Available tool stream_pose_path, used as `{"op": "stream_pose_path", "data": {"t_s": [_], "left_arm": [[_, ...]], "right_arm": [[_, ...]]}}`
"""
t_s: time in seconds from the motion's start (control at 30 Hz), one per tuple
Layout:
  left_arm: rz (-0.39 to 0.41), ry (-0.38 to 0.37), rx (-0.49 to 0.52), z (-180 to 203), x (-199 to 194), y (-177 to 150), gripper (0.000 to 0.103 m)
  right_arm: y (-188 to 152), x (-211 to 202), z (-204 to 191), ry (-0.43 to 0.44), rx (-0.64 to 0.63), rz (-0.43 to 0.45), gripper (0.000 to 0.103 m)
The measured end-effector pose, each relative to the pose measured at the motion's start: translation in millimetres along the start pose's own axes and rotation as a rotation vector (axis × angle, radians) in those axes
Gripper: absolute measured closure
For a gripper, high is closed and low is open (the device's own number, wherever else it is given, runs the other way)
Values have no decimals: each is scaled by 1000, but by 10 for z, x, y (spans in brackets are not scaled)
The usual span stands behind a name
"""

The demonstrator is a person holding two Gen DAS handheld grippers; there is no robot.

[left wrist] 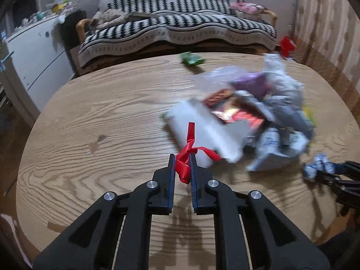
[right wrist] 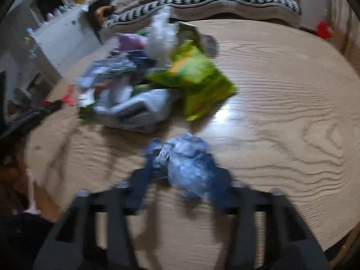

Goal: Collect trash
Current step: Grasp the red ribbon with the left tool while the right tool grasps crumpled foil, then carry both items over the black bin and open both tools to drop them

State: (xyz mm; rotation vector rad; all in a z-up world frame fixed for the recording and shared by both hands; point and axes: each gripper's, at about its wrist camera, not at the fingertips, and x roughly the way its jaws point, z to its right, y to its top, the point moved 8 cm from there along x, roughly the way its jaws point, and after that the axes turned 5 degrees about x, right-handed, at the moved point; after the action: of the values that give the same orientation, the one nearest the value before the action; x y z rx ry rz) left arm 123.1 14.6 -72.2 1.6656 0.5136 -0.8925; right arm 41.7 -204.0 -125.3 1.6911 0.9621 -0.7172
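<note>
Left gripper (left wrist: 182, 157) clamped nearly closed on a crumpled red ribbon (left wrist: 185, 164), one strand sticking up and another trailing off to the right, lifted above the wooden table (left wrist: 101, 117). Right gripper (right wrist: 180, 164) partly closed around a crumpled blue-and-white wrapper (right wrist: 186, 164), blurred, pads seemingly against its sides, low over the tabletop. Just beyond both grippers, a heap of trash (left wrist: 258, 112): a white carton flap (left wrist: 202, 126) nearest the ribbon, red printed packaging (left wrist: 234, 112) behind it, a purple bag (left wrist: 254, 83), clear plastic and pale crumpled wrappers. From the right wrist view, a bright green and yellow snack bag (right wrist: 195, 78) on the near right side of the same heap, beside a pale blue crumpled bag (right wrist: 135, 110). Lone green wrapper (left wrist: 191, 58) apart from the heap, near the far table edge. Behind the table, a sofa under a black-and-white patterned throw (left wrist: 180, 29), a white cabinet (left wrist: 33, 51) at left, and something red (left wrist: 286, 45) on the floor at right.
</note>
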Motion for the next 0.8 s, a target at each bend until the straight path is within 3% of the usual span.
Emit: {"op": "stream_pose_path", "data": {"t_s": [0.17, 0.33, 0.53, 0.8], "left_arm": [[44, -49, 69, 534, -184, 97, 92], [83, -141, 128, 1197, -324, 226, 92], [124, -270, 234, 2218, -442, 378, 92], [155, -503, 410, 3929, -714, 256, 92]], "right_arm": [[-19, -239, 76, -11, -17, 49, 69], [-8, -762, 585, -56, 62, 164, 69], [-278, -1542, 1816, -231, 243, 302, 69], [-1301, -2319, 3496, -436, 549, 337, 69]]}}
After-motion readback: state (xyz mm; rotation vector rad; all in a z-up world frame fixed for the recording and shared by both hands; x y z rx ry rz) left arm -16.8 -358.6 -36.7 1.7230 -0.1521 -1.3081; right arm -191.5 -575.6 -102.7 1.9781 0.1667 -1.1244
